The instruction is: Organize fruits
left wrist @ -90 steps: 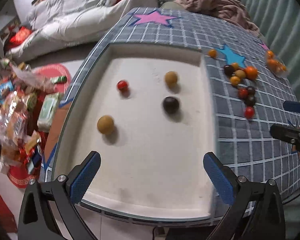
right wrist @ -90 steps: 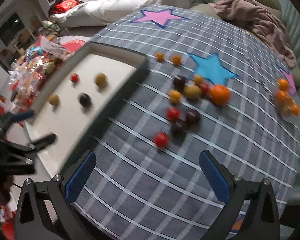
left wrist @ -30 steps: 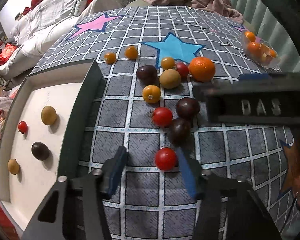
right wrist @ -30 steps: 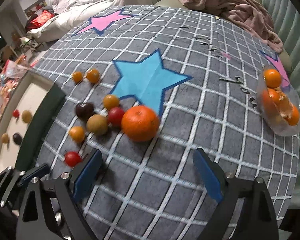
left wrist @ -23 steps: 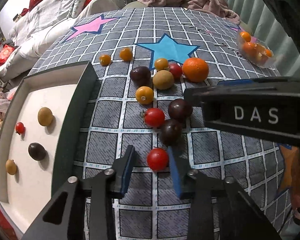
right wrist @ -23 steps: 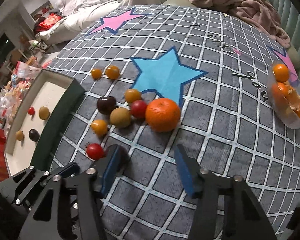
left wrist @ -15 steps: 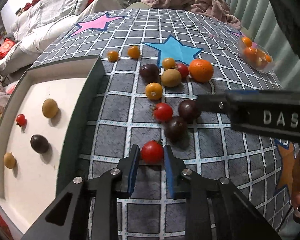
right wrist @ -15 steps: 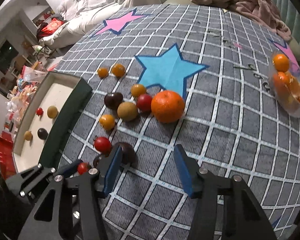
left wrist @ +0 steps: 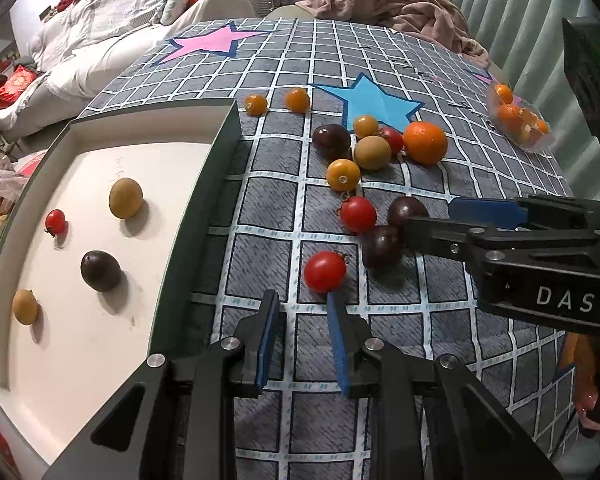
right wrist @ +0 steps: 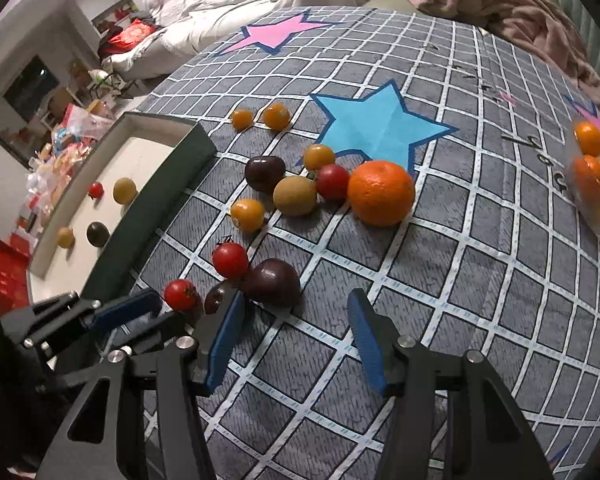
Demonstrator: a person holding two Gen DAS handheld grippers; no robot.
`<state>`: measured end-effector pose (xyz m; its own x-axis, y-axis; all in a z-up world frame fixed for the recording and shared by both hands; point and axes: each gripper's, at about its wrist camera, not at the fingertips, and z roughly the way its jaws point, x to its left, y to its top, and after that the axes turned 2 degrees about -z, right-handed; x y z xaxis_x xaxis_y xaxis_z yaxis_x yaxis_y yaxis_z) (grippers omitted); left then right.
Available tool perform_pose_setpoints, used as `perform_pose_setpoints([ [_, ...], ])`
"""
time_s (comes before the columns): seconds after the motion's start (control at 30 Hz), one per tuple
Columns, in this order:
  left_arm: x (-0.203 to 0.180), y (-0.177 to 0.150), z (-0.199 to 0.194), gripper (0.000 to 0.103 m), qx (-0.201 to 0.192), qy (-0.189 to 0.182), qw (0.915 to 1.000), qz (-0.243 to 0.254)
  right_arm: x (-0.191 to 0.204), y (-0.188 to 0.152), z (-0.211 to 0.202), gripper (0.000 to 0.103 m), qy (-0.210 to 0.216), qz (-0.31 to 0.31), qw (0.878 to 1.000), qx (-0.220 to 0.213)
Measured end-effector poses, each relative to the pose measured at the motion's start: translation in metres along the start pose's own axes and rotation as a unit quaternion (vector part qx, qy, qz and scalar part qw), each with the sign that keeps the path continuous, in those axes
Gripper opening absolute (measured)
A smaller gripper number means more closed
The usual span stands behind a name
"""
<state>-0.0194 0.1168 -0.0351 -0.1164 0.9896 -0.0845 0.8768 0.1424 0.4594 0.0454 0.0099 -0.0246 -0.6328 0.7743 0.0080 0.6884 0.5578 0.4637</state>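
Note:
A red cherry tomato lies on the grey checked cloth just past the tips of my left gripper. Its blue pads stand a narrow gap apart with nothing between them. My right gripper is open wider, and a dark plum sits just beyond its left fingertip. A second dark plum and a red tomato lie beside it. In the left wrist view the right gripper reaches in from the right toward these plums.
A white tray with a dark rim at the left holds several small fruits. Further back lie an orange, a tan fruit and small yellow tomatoes. A clear bag of oranges sits far right. A pink blanket lies behind.
Both grippers narrowed their jaws. The red tomato, earlier between the left fingers, now lies just ahead of their tips. The right gripper drew closer to the dark plums.

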Motion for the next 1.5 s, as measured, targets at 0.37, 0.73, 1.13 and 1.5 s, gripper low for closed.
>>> perform_pose_setpoints([
  [0.37, 0.000, 0.002, 0.002, 0.027, -0.010, 0.000, 0.9999, 0.009, -0.004, 0.002, 0.007, 0.033, 0.073, 0.038, 0.996, -0.020],
  [0.73, 0.004, -0.004, -0.005, 0.012, -0.023, -0.015, 0.9995, 0.016, -0.014, -0.026, -0.021, 0.030, 0.031, 0.050, 0.997, -0.055],
  [1.13, 0.006, -0.008, -0.016, 0.012, -0.037, -0.015, 0.9989, 0.025, -0.016, -0.057, -0.032, 0.030, 0.044, 0.071, 0.995, -0.059],
  [1.5, 0.004, 0.009, 0.002, 0.013, -0.031, 0.019, 0.9989, 0.031, -0.020, -0.065, -0.035, 0.030, 0.051, 0.085, 0.993, -0.062],
])
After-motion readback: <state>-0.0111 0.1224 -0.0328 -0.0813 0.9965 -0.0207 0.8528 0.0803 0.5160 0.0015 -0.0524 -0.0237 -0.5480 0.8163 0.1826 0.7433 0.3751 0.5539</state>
